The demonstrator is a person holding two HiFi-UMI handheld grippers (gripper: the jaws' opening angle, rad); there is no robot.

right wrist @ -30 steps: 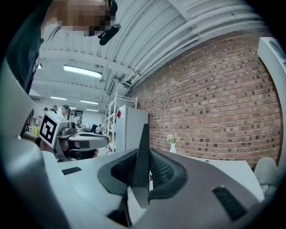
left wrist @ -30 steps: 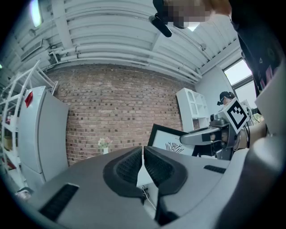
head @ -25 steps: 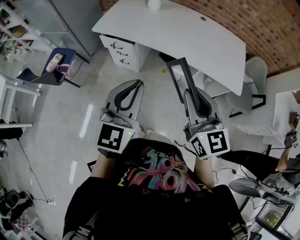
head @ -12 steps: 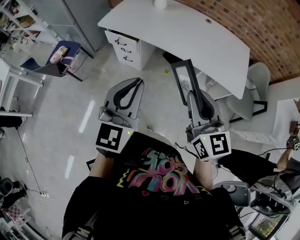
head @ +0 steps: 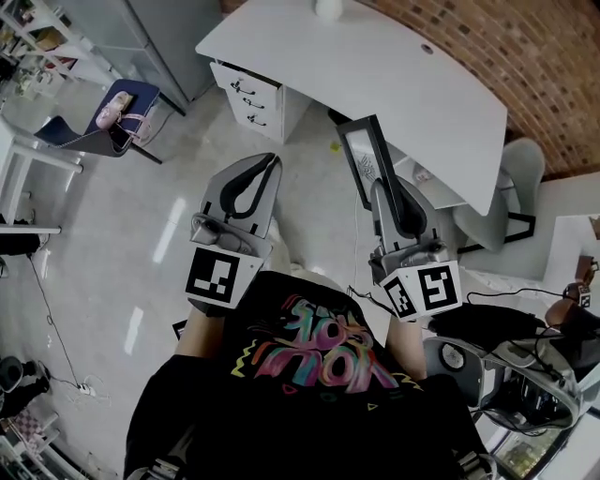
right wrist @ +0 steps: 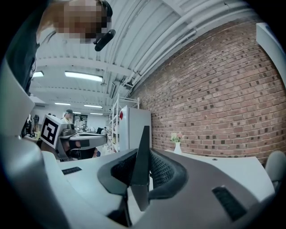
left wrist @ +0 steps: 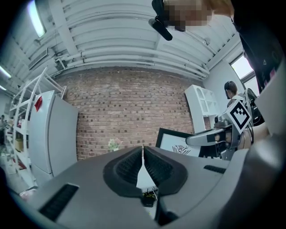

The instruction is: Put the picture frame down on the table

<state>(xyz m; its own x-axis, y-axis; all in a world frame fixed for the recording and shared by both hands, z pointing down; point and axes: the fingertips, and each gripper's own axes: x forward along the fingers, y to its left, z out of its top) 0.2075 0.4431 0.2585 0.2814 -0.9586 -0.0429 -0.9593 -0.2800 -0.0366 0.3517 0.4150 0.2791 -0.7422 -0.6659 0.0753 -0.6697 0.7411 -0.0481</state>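
The right gripper is clamped on the lower edge of the picture frame, a black frame around a white mat with a small dark drawing. In the right gripper view the frame stands edge-on between the two ribbed pads, which press on both of its faces. The frame is held upright in the air over the pale floor, just at the near edge of the white surface and not resting on it. The left gripper is held level to the left of the frame, apart from it. Its jaws are drawn together with only a thin slit between the pads, and nothing is held in them. A white vase stands at the far side of the surface, in front of a red brick wall. A white drawer unit sits under the left end of the surface. A chair with a blue seat stands far to the left, and a grey chair stands to the right of the surface.
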